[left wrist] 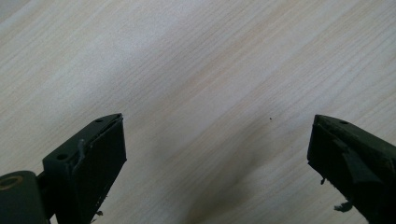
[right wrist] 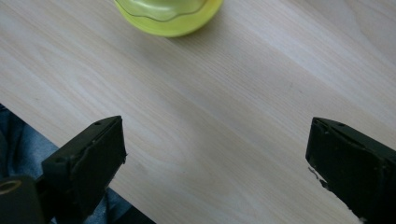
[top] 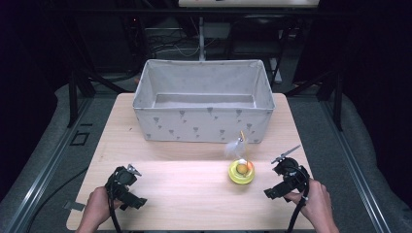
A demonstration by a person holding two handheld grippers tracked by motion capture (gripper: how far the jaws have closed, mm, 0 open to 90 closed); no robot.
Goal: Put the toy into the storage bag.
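Observation:
A round yellow-green toy (top: pixel 241 172) with an orange ball inside and a white feather on a thin stick stands on the wooden table (top: pixel 194 194), right of centre. Its lower rim (right wrist: pixel 168 16) shows at the top of the right gripper view. My right gripper (top: pixel 281 175) is held just right of the toy, apart from it, jaws wide open over bare wood (right wrist: pixel 215 140). My left gripper (top: pixel 127 187) rests near the table's front left, open, with only wood between its jaws (left wrist: pixel 215 140). A hand holds each gripper.
A large grey fabric bin (top: pixel 204 99) with a small printed pattern stands at the back of the table, its inside bare. The table's front edge (right wrist: pixel 70 140) runs close under the right gripper. Dark floor and black frame legs surround the table.

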